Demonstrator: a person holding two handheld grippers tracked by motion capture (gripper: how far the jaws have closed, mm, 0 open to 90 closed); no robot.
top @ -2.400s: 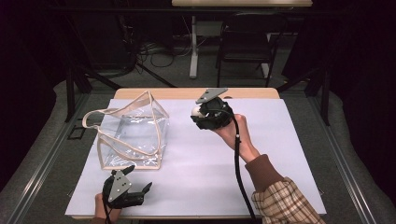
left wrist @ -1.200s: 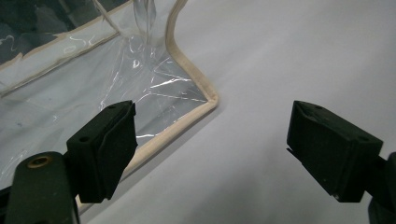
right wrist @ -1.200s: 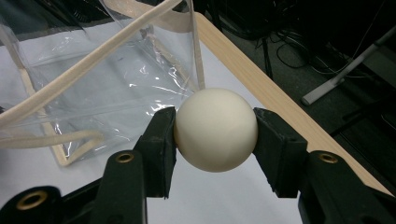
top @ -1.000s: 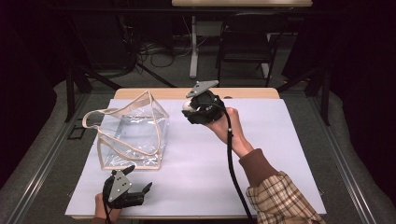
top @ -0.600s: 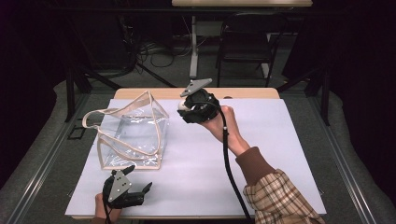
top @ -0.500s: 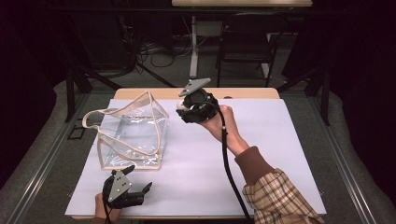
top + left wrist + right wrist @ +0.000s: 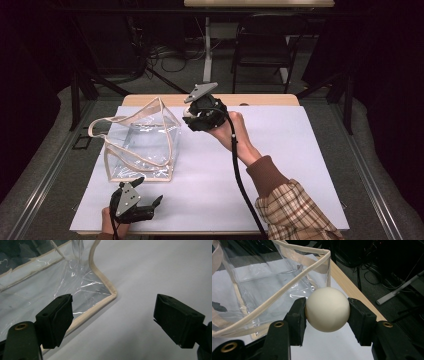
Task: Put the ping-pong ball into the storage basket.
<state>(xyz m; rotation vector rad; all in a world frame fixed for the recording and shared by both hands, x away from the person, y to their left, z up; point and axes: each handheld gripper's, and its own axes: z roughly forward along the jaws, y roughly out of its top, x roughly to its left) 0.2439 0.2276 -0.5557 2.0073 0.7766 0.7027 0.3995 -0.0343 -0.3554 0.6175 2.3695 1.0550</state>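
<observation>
1. At the near left of the table, the left gripper (image 7: 131, 204) rests low on the white sheet (image 7: 300, 165) with its jaws spread wide and nothing between them. In the left gripper view its black jaws straddle bare sheet just beside the near corner of the clear bag (image 7: 82, 290), not touching the beige piping.
2. The clear bag (image 7: 142, 142) stands left of centre, mouth up, its rim sagging into a crooked loop and one handle drooping off the left side. It looks light and floppy, so I judge it will slide or fold if nudged.
3. To its right, the right gripper (image 7: 192, 117) hangs in the air beside the bag's upper right edge, clamped on a cream ball (image 7: 327, 309). In the right gripper view the ball sits squarely between both pads, just beside the rim's corner.
4. The step in hand looks like dropping the ball into the bag. To do it well:
   - carry the ball over the rim rather than against it;
   - centre it above the widest part of the opening;
   - lower before releasing, so it does not bounce out;
   - pinch the near corner with the left gripper if the bag shifts.
</observation>
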